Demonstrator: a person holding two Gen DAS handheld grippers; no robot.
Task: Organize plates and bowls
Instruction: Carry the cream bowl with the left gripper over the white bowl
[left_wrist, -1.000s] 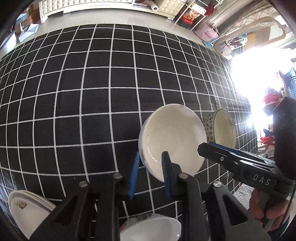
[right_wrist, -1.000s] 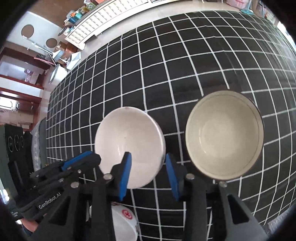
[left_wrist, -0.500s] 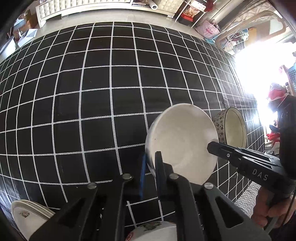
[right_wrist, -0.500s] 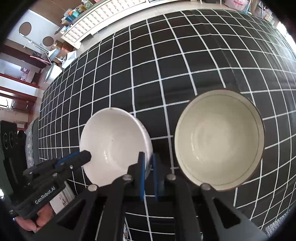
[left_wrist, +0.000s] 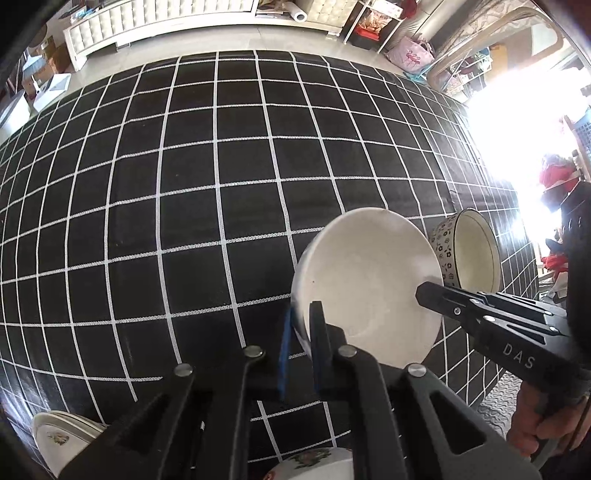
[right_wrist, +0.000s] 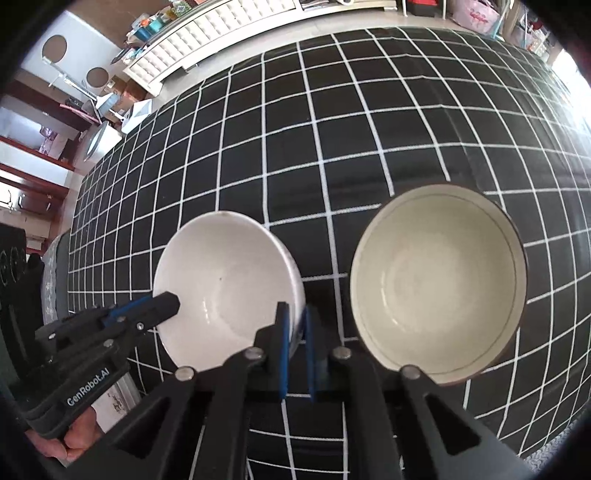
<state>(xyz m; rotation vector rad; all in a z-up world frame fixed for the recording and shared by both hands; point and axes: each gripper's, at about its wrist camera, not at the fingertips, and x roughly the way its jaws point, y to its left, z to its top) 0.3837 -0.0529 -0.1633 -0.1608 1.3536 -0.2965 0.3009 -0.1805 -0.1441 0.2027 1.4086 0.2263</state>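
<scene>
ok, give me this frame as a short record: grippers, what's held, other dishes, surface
left gripper: shut on white bowl rim, near-left side
right gripper: shut on white bowl rim, opposite side
white bowl: empty, held by both grippers
patterned bowl: empty, just right of the white bowl, ungripped
plates: floral stack at the left wrist view's lower-left edge
other dish: floral rim at the bottom edge, mostly hidden
surface: black cloth with white grid

Open checked tabletop (left_wrist: 184, 184) beyond and left of white bowl (left_wrist: 365, 288); blocked right by patterned bowl (left_wrist: 476, 254) just beside.
</scene>
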